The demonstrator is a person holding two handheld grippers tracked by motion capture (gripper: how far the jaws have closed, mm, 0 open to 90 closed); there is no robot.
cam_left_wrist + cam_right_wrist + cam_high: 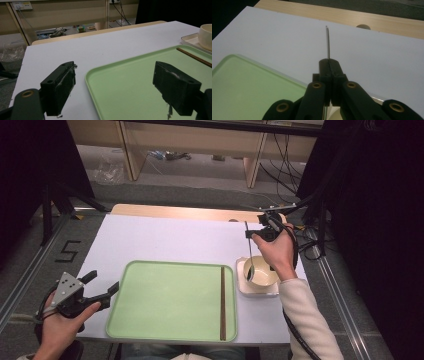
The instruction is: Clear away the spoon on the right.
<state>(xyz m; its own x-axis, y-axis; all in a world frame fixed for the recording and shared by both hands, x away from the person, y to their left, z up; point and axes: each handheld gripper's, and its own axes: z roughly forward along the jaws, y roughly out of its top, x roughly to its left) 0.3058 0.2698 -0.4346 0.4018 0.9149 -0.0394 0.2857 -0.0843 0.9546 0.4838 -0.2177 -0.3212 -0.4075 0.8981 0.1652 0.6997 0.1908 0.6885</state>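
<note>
Right gripper (pixel 248 234) clamped tight on the thin handle of a metal spoon (pixel 249 257) — jaws fully together in the right gripper view, handle tip (pixel 327 40) standing out beyond them. Spoon bowl down inside the cream bowl (pixel 262 272), which sits on a small white square plate (pixel 243 287) just right of the green tray (pixel 165 300). Dark chopsticks (pixel 223 302) lying along the tray's right edge, apart from the spoon.

Left gripper (pixel 105 290) wide open, holding nothing, resting at the tray's left edge.

Spoon judged light, stiff, smooth — likely to pivot or slip in a pinch this narrow. Grip sits high on the handle; lower end free to swing. Better hold probably mid-handle, flat faces against the pads. Bowl looks ceramic — chippable, so lift out straight, no knocking on the rim.
</note>
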